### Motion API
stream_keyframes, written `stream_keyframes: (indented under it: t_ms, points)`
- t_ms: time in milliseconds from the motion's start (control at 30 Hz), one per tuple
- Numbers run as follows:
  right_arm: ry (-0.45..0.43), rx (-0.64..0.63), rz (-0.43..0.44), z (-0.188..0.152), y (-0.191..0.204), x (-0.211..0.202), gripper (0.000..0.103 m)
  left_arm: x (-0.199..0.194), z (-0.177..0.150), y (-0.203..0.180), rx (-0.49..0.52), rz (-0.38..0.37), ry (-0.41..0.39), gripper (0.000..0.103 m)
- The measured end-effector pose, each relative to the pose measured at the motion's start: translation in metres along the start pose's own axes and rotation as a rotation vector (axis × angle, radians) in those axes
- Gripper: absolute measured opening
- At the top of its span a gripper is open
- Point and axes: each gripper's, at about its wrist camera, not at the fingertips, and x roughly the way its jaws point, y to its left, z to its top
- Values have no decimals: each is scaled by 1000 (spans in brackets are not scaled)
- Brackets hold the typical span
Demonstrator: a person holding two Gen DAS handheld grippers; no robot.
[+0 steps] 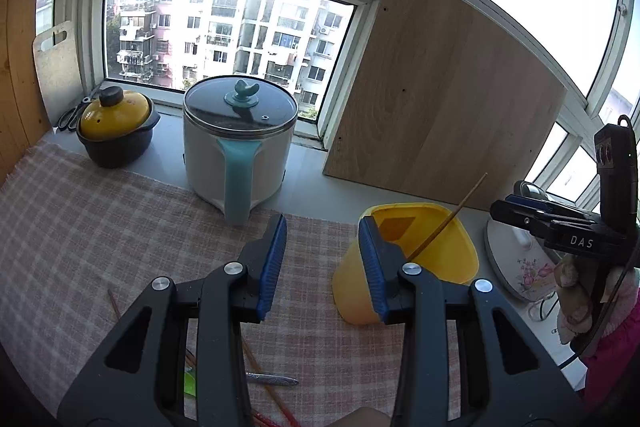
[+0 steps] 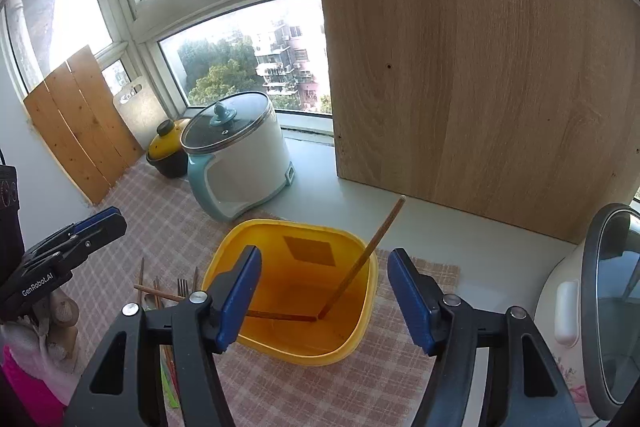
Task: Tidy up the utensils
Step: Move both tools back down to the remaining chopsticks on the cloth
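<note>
A yellow bin [image 2: 352, 307] stands on the pink checked cloth [image 2: 280, 387], near the cloth's right end and in front of a leaning wood panel [image 2: 480, 67]. One brown chopstick [image 2: 366, 259] leans inside it, its lower tip in the bin's bottom and its upper end sticking out over the far right rim toward the panel. Left of the bin, on the cloth, lies a loose pile of utensils [image 2: 160, 293]: more chopsticks, a fork and something green, partly hidden behind the gripper.

The right gripper [image 2: 324, 301] hangs just above the bin's mouth, tilted downward, its blue pads [image 2: 240, 297] spread wide and holding nothing. The left gripper [image 1: 322, 269] hovers over the cloth to the left of the bin, angled forward and down; its jaws are also wide apart and empty, with the right pad in front of the bin's near wall. Below it lie chopsticks and a metal handle [image 1: 276, 379].

Farther back on the sill, a white electric pot with a teal handle [image 1: 238, 147] stands beside a dark pot with a yellow lid [image 1: 116, 129]. A white rice cooker [image 2: 592, 311] sits at the right edge.
</note>
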Motion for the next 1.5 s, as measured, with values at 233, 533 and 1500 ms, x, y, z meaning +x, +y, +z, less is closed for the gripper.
stream_keyframes:
  t_ms: [233,533,1500]
  points:
    - [-49,-55,64,-11,39,-25,69,-35,-24,59,-51,96,-7,42]
    - [-7,-181,209,-47,109,-13,69,-42,-69,117,-125,176,118,42]
    - [442,-335,346,-87,210,173,25,32,-145,180,-238,265,329,14]
